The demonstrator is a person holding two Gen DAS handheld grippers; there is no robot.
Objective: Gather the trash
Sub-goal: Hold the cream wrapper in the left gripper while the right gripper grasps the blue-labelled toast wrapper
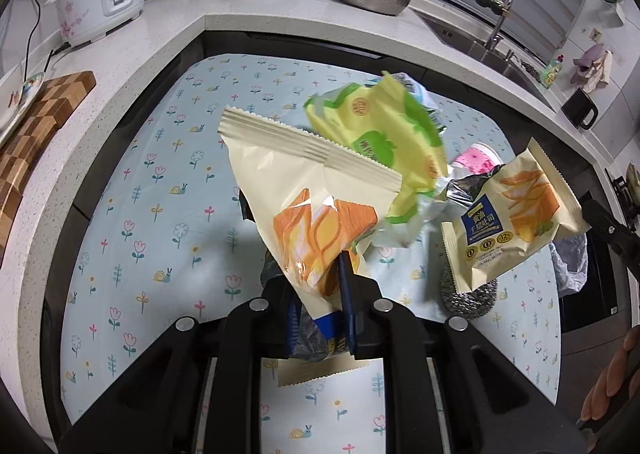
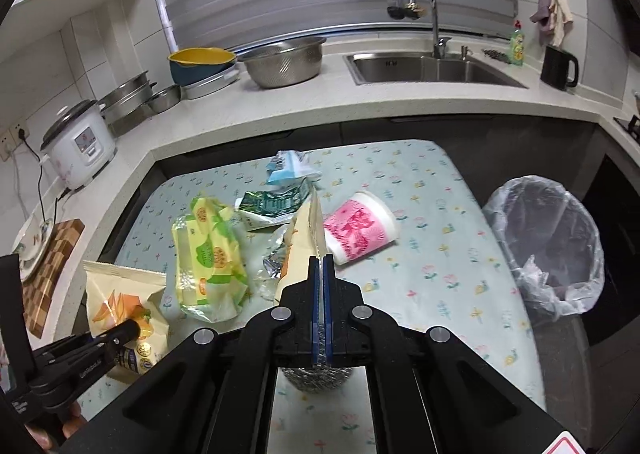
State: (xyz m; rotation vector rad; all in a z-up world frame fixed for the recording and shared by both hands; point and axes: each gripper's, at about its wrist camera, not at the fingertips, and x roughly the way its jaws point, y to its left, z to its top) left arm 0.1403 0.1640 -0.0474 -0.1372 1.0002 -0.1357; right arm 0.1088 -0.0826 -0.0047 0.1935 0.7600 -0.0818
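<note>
— cream foil in both of your grippers, why lift two wrappers at once?

— each one is a bread wrapper, light and limp, so i pinch an edge and carry it off the flowered table cloth (image 2: 440, 254). my left gripper (image 1: 320, 318) has its blue pads pressed tight on the lower part of one cream wrapper (image 1: 312, 210), which stands up from the jaws, clear of the table.

— and the right?

— my right gripper (image 2: 321, 302) is closed flat on the second cream wrapper (image 2: 306, 238), with barely a slit between the pads. a steel scourer (image 2: 316, 376) lies right beneath it.

— where does it all go?

— into the lined bin (image 2: 548, 242) at the far right, beside the table. the yellow-green pack (image 2: 210, 254), the pink cup (image 2: 360, 232) and the green and blue packets farther back lie in the middle of the table, untouched.
</note>
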